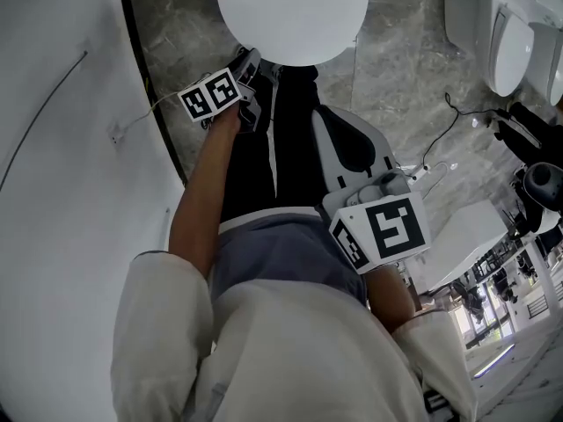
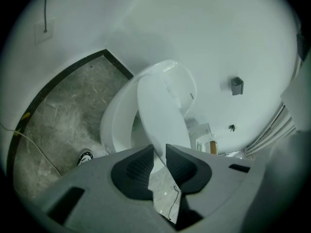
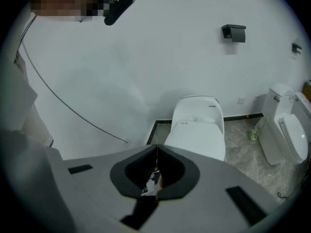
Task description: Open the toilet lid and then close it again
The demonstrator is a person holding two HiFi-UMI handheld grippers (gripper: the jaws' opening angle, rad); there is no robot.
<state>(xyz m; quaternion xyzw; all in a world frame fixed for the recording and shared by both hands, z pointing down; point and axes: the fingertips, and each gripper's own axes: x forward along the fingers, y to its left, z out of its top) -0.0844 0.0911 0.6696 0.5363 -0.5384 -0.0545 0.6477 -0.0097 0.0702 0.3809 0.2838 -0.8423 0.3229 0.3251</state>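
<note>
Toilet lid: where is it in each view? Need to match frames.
Head view: toilet lid top centre, cut by the top edge.
Left gripper view: toilet lid centre, part raised, front edge in the left gripper.
Right gripper view: toilet lid centre, beyond the shut right gripper.
Shared landmark: grey marbled floor.

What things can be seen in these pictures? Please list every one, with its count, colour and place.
toilet: 1, white, on the floor by the wall
toilet lid: 1, white, part raised, front edge in the left tool
neighbouring toilet: 1, white, far right
wall box: 1, black, high on the wall
cable: 1, dark, across the wall
floor: grey marble
left tool: 1, grey, shut on the lid's edge
right tool: 1, grey, shut, empty
</note>
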